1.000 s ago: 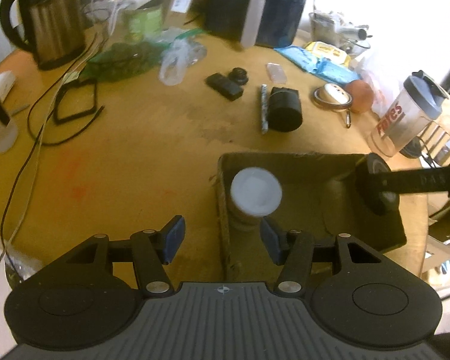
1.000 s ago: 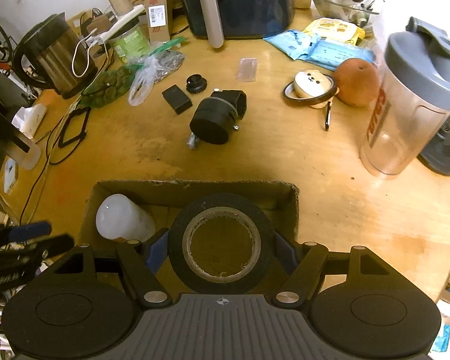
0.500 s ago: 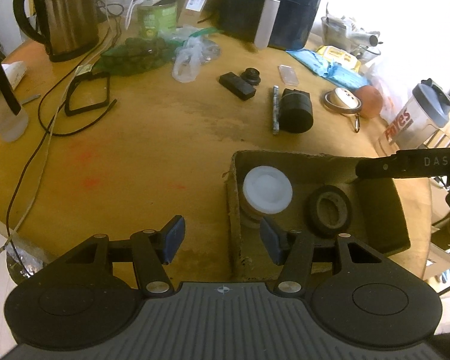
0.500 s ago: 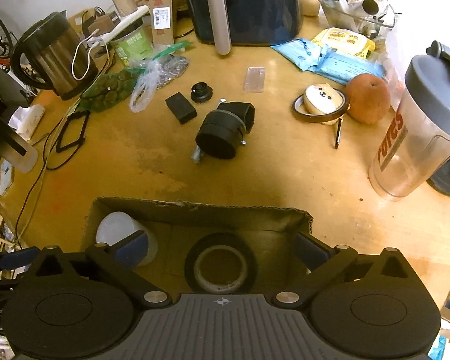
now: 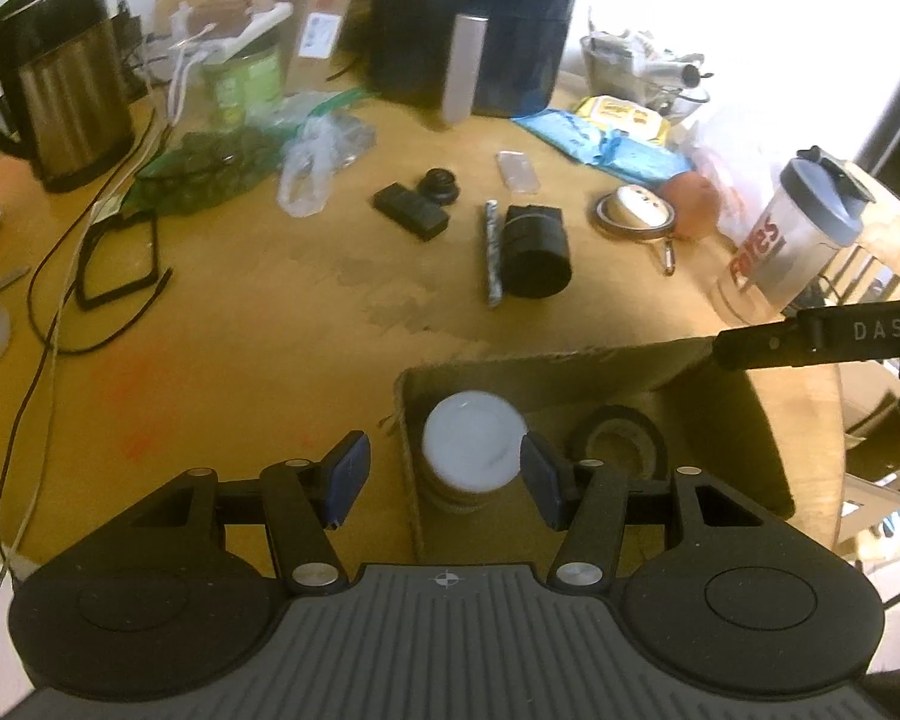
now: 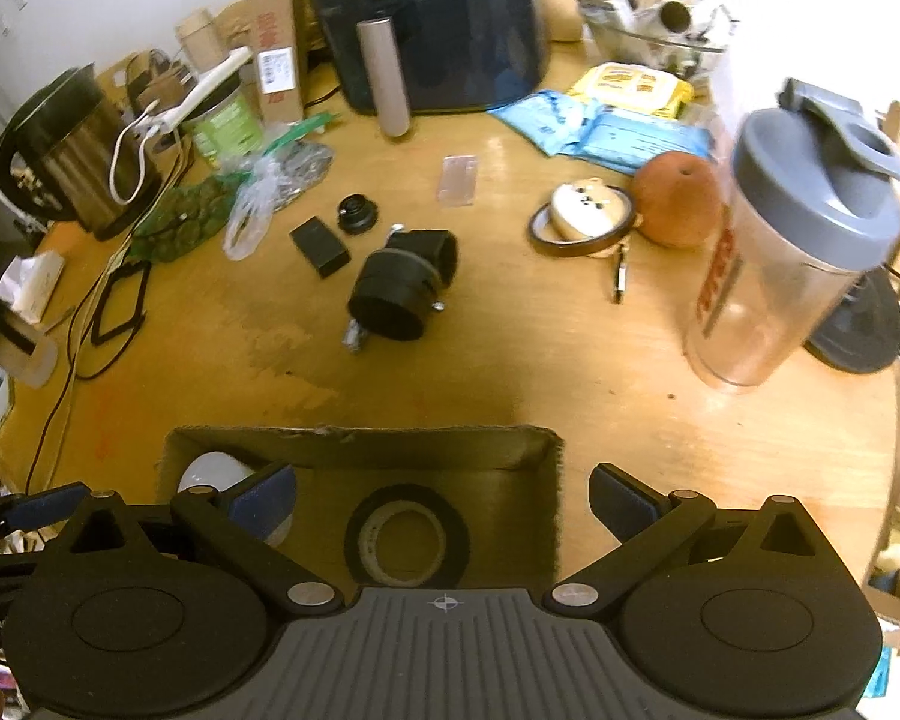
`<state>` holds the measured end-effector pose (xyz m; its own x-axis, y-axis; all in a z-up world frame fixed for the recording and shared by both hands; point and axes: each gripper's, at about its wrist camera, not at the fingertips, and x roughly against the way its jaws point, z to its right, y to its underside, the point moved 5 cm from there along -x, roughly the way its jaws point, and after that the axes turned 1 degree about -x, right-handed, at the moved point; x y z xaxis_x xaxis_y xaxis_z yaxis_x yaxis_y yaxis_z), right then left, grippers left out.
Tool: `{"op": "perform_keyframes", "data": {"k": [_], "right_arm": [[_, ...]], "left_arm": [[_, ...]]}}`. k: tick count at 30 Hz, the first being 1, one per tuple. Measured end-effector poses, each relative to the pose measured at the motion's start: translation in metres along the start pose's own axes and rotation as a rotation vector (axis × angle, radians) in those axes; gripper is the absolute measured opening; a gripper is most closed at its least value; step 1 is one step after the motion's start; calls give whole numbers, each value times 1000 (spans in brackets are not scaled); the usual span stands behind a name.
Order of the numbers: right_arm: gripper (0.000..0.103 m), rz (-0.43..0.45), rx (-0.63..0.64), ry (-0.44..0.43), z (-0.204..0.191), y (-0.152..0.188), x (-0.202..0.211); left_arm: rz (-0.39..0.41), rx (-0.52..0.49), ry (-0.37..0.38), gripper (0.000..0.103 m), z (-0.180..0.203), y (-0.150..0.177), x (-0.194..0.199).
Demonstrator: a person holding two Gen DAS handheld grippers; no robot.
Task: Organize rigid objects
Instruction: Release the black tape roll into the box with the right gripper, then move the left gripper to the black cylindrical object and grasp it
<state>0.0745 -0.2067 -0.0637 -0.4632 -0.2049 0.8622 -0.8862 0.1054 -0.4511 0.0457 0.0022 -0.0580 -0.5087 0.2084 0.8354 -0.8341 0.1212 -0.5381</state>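
The right gripper (image 6: 444, 501), its blue-padded jaws spread wide, hangs over an open brown cardboard box (image 6: 360, 441) on a round wooden table (image 6: 510, 360). A black roll of tape (image 6: 406, 536) lies flat on the box floor, with a white rounded container (image 6: 213, 471) in the box's left corner. Beyond the box lie a black cylindrical part (image 6: 399, 288), a small black rectangular block (image 6: 319, 246) and a clear plastic shaker bottle with a grey lid (image 6: 792, 252).

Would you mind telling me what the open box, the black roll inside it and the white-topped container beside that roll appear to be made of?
Box: corrugated cardboard, matte brown, going by its frayed, torn top edge.
Black roll: probably plastic tape, slightly glossy, wound on a pale core that looks like cardboard.
White-topped container: lid looks like smooth, semi-matte plastic; the body below is too hidden to judge.
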Motion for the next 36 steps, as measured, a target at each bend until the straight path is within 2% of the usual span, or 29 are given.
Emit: {"op": "perform_keyframes", "data": {"k": [9,16,19,36], "right_arm": [[103,36,-40,58,18,2,16],[103,95,6,111,18,-4,19],[103,105,6,109,20,-7,16],[103,58,7,129,36,-20,-5]], "left_arm": [[24,-42,-8,55,13,-10,-1],[8,-14,-9,55,11,-10,-3],[16,-2,17,55,11,-13,-4],[33,-47,54,55,36,-56,-35]]}}
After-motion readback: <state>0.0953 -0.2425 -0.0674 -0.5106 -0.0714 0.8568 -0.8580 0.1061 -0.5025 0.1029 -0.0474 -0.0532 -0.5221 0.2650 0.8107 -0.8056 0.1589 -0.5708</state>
